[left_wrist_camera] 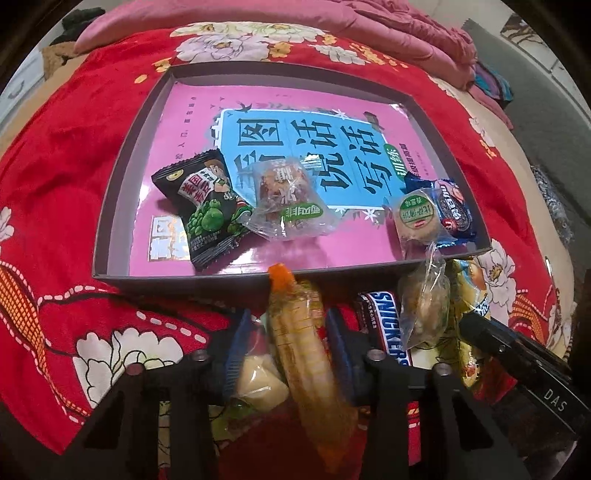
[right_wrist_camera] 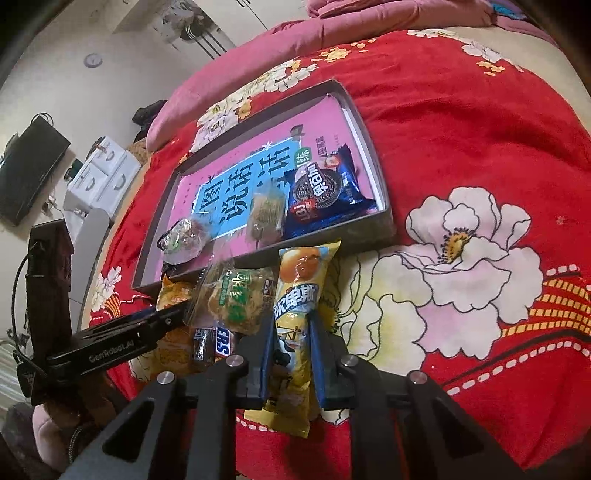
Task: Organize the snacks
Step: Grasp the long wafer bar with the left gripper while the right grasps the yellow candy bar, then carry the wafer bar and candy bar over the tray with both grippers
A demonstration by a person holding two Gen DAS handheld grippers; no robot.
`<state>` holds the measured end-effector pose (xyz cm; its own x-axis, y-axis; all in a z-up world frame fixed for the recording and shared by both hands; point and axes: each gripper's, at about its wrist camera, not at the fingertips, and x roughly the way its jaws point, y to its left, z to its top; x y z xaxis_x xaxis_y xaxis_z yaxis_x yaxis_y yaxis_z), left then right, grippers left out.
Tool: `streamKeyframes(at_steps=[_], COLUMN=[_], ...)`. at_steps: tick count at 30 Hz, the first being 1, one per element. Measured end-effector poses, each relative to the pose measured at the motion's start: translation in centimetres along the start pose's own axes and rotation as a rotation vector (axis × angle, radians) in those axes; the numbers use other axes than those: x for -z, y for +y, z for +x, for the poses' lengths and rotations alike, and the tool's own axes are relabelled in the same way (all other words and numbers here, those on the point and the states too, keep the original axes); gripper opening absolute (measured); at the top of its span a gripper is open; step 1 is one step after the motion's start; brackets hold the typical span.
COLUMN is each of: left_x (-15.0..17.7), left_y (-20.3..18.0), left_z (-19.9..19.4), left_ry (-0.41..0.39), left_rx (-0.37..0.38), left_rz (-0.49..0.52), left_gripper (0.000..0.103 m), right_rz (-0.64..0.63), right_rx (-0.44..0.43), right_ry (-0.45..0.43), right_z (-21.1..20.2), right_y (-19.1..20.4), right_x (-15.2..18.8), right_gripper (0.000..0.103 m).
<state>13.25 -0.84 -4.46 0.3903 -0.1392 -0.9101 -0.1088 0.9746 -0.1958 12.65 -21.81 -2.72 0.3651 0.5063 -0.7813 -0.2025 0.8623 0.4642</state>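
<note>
A shallow grey box [left_wrist_camera: 110, 206] [right_wrist_camera: 373, 147] lined with a pink and blue book lies on the red floral bedspread. In it are a black pea packet [left_wrist_camera: 203, 210], a clear wrapped snack [left_wrist_camera: 288, 199], a round pastry [left_wrist_camera: 417, 218] and a blue Oreo pack [right_wrist_camera: 325, 192]. My left gripper [left_wrist_camera: 291, 347] is shut on a long yellow-orange snack [left_wrist_camera: 306, 350] just before the box's near wall. My right gripper [right_wrist_camera: 293, 350] is shut on a yellow bread packet [right_wrist_camera: 299, 317] beside the box. A Snickers bar [left_wrist_camera: 388, 325] and a clear-wrapped pastry [right_wrist_camera: 240, 299] lie between them.
Pink pillows and a folded quilt [left_wrist_camera: 369, 33] lie at the far side of the bed. In the right wrist view a white drawer unit [right_wrist_camera: 99, 173] and a dark screen [right_wrist_camera: 26, 170] stand beyond the bed's left edge. A pale wrapped candy [left_wrist_camera: 258, 380] lies under the left gripper.
</note>
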Motion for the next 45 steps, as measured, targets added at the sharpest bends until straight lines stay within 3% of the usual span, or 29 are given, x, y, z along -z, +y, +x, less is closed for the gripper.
streamKeyframes(at_steps=[21,45], left_x=[-0.3,-2.1], left_y=[0.7,0.3], left_z=[-3.0,-6.1], left_ry=[-0.059,-0.141], left_rx=[0.093,0.159], left_rz=[-0.046,-0.056], left_gripper=[0.022,0.022], right_rz=[-0.013,-0.001], right_rx=[-0.064,-0.098], right_ry=[-0.061,-0.128], right_z=[-1.2,-1.9], right_y=[0.1,0.0], right_x=[-0.7,-2.1], right_gripper=[0.018,0.018])
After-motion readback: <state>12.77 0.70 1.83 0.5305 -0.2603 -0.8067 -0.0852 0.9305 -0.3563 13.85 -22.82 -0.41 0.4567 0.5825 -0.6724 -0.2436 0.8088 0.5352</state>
